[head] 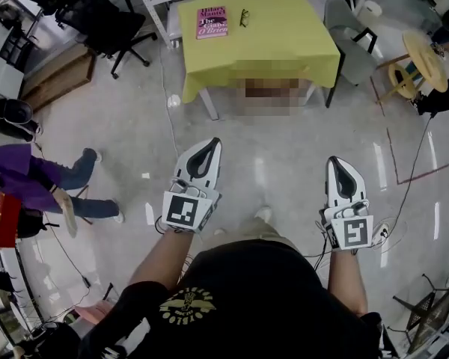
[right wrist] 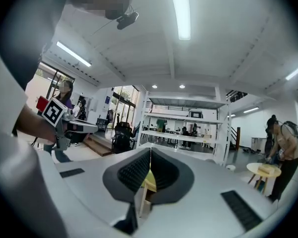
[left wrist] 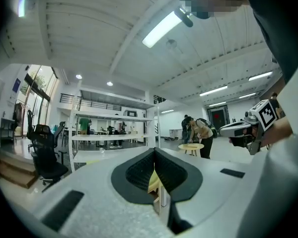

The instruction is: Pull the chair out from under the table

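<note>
In the head view, the square table with a yellow cloth (head: pixel 277 36) stands at the top, well apart from both grippers. On it lie a pink book (head: pixel 212 22) and a pair of dark glasses (head: pixel 244 17). The brownish chair (head: pixel 273 90) is tucked under the near edge of the table, between the white front legs. Its shape I cannot tell. A grey chair (head: pixel 348 47) stands just beside the table's right side. The white left gripper (head: pixel 214 142) and the white right gripper (head: pixel 334 160) are held side by side above the shiny floor, and both point toward the table.

In the left gripper view, the two black ribbed pads are pressed together with nothing between them. Only a thin strip of the yellow table shows below their tips.

In the right gripper view, the jaws are also pressed together and hold nothing. The yellow table and one white leg show in the narrow gap.
</note>
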`<action>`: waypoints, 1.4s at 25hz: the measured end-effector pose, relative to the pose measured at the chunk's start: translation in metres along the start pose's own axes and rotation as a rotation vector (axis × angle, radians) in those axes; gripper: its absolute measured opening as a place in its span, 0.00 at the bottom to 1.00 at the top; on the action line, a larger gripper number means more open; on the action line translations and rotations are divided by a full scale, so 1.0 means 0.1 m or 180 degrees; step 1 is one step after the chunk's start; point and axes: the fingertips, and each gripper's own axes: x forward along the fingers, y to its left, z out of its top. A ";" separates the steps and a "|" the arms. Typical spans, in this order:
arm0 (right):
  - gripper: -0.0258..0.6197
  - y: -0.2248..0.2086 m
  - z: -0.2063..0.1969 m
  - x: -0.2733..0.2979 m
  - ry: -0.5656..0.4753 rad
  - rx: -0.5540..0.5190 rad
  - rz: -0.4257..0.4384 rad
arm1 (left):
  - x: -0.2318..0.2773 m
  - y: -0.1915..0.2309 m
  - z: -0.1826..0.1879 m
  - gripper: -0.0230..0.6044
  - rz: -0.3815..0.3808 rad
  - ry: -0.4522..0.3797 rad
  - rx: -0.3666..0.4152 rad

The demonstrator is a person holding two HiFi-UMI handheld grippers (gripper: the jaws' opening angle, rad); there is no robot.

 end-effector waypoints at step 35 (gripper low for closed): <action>0.06 -0.87 -0.23 1.65 0.0105 0.0172 -0.0053 | 1.71 1.01 -0.26 0.05 -0.0114 0.0231 0.0062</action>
